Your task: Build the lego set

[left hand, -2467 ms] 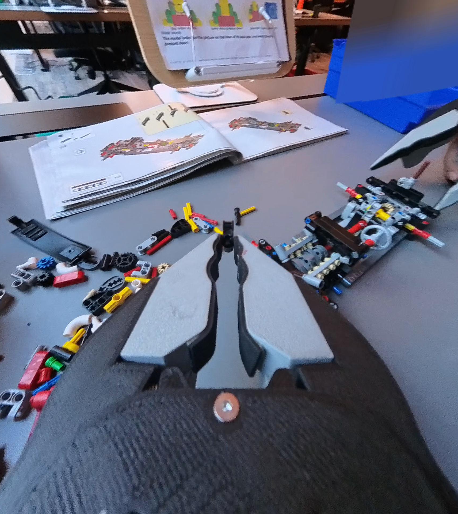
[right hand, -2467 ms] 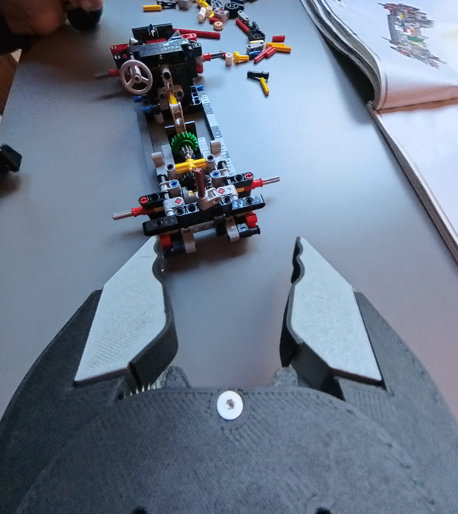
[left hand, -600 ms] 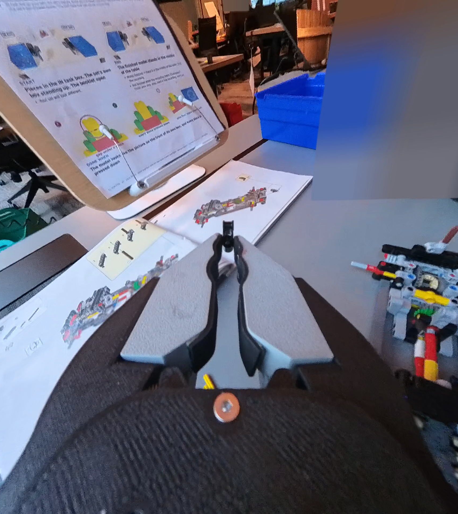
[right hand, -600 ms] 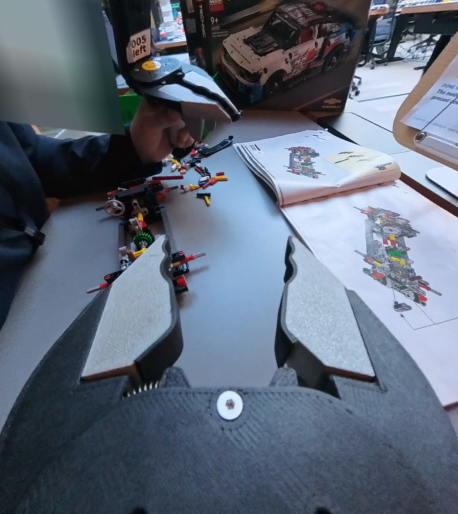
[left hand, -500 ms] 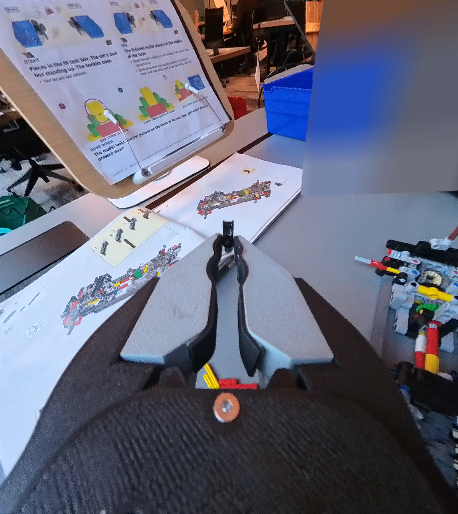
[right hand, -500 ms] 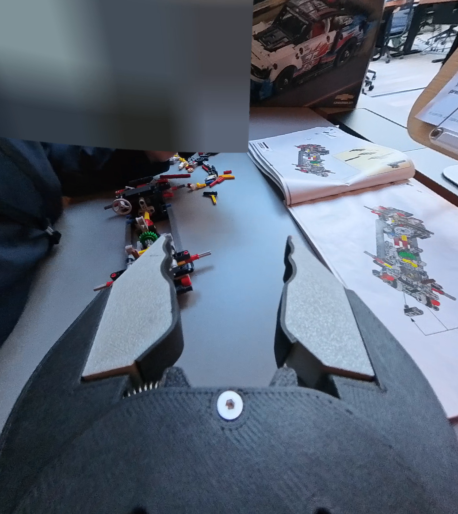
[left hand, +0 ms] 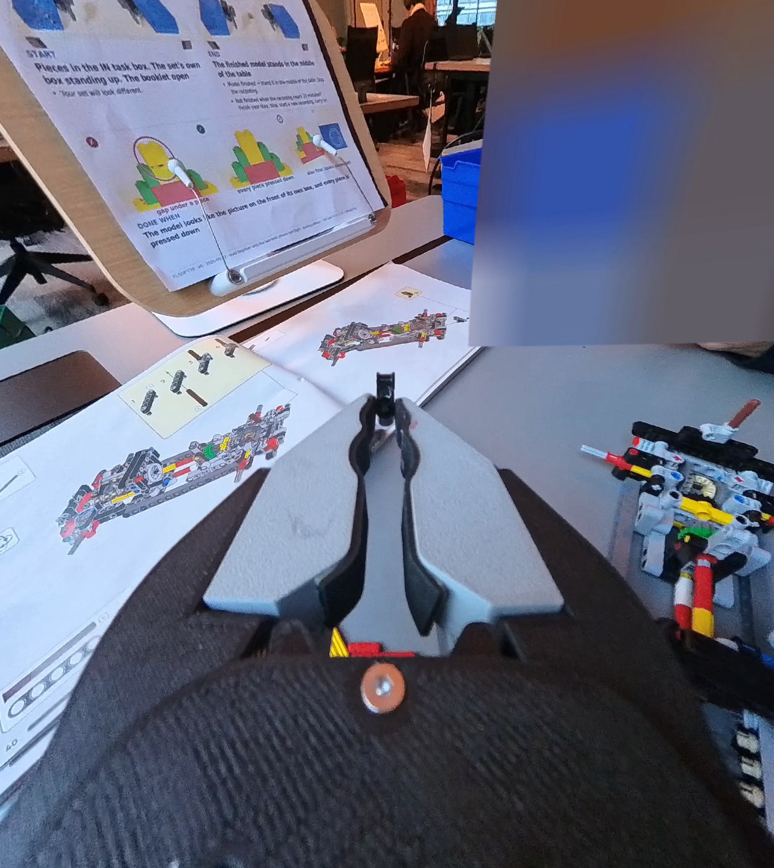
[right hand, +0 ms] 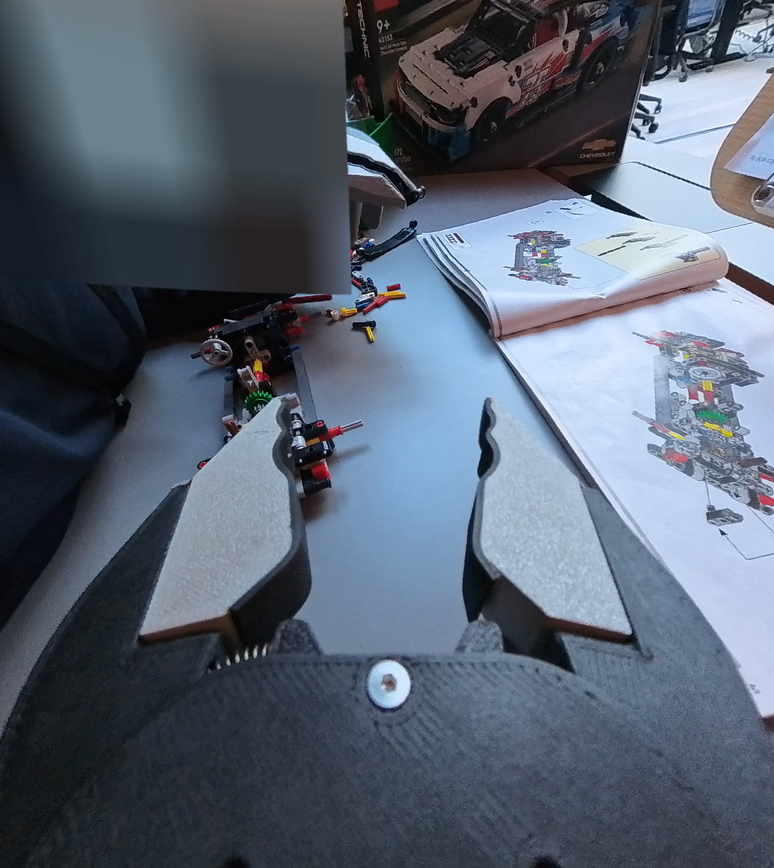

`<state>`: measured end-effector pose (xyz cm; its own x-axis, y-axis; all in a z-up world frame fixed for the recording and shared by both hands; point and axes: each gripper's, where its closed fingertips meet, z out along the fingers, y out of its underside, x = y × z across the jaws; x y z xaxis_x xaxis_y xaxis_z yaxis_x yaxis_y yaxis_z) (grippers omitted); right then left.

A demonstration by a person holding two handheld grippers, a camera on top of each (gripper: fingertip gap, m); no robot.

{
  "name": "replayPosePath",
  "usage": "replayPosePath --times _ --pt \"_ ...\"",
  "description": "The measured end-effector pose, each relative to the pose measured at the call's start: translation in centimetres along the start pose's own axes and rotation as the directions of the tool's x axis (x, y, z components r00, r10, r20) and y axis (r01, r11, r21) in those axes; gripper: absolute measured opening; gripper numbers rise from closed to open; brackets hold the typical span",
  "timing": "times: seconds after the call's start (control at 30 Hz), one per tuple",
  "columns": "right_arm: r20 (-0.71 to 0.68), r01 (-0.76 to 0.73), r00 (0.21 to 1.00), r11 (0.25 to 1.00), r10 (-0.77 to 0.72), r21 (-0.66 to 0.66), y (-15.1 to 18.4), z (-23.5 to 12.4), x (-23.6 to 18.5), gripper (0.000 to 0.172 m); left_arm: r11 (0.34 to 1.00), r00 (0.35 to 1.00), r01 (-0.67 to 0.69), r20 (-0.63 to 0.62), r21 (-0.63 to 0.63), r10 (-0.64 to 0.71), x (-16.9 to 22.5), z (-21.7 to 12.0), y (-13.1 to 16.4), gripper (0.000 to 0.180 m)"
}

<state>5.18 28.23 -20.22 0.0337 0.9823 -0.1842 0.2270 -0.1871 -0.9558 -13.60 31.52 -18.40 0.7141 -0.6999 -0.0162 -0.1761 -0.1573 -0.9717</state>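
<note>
Item: left tool [left hand: 384, 413], pressed nearly together and pinching a small black connector piece [left hand: 384, 392] at its tips; the piece stands upright, its long axis in line with the fingers, its upper end clear above them. Position: raised over the open instruction booklet [left hand: 188, 474], with the part-built chassis model [left hand: 704, 507] lying to the right of this tool on the grey tabletop [left hand: 540, 422]. The model's long axis runs from its near end, beside the tool's body, away toward a black cross-beam with red and yellow axles (a brown-tipped lever stands at that far end). Item: right tool [right hand: 383, 413], spread wide with nothing between its fingers; its left finger [right hand: 244, 469] overlaps the near end of the chassis model [right hand: 277, 375] in view, though whether it touches cannot be told. From this tool the model stretches away and leftward, its grey steering wheel at the far end. Loose red, yellow and black pins [right hand: 371, 305] lie just beyond the model's far end. Behind them stands the set's box [right hand: 493, 80]; a wooden document stand [left hand: 178, 141] rises behind the booklet. The right tool lies nearer the model than the left.
</note>
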Motion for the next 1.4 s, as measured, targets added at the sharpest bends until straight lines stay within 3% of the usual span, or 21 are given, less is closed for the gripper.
replayPosePath --times 0.33,0.47,0.63,0.73,0.83,0.87,1.0,1.07,1.4 --pt "0.02 0.003 1.0 1.0 -0.002 -0.019 0.3 0.5 -0.4 0.077 0.999 1.0 -0.031 -0.003 -0.024 0.031 0.6 0.2 0.3 0.005" --pt "-0.032 0.015 0.999 0.998 -0.016 -0.056 1.0 0.5 0.5 0.062 0.997 0.997 -0.042 -0.066 -0.061 0.038 1.9 0.9 1.0 0.006" --pt "-0.125 0.094 0.987 0.991 -0.105 -0.092 1.6 1.1 1.8 0.062 0.985 0.98 -0.103 -0.184 -0.136 0.077 4.5 1.7 2.5 0.006" --pt "-0.149 0.139 0.975 0.978 -0.162 -0.156 2.6 1.4 2.2 0.049 0.975 0.965 -0.162 -0.23 -0.154 0.124 5.9 2.0 3.1 0.006" --pt "-0.125 0.204 0.966 0.962 -0.228 -0.183 3.2 1.6 1.8 0.006 0.968 0.951 -0.201 -0.269 -0.152 0.155 7.3 2.3 3.1 0.006" --pt "-0.119 0.217 0.963 0.958 -0.242 -0.186 3.4 1.7 1.7 0.0 0.967 0.946 -0.207 -0.281 -0.147 0.16 7.7 2.3 3.0 0.006" --pt "-0.109 0.244 0.957 0.949 -0.269 -0.202 3.6 2.4 1.3 0.0 0.97 0.933 -0.205 -0.326 -0.132 0.152 9.0 2.5 2.8 0.006" --pt "-0.088 0.236 0.963 0.952 -0.256 -0.192 3.4 3.2 0.7 0.009 0.971 0.926 -0.202 -0.348 -0.131 0.145 9.6 2.4 2.8 0.006" --pt "0.049 0.246 0.968 0.969 -0.246 0.015 -2.3 7.7 -4.8 0.021 0.989 0.885 -0.137 -0.456 -0.064 0.093 12.3 1.6 0.9 0.005"
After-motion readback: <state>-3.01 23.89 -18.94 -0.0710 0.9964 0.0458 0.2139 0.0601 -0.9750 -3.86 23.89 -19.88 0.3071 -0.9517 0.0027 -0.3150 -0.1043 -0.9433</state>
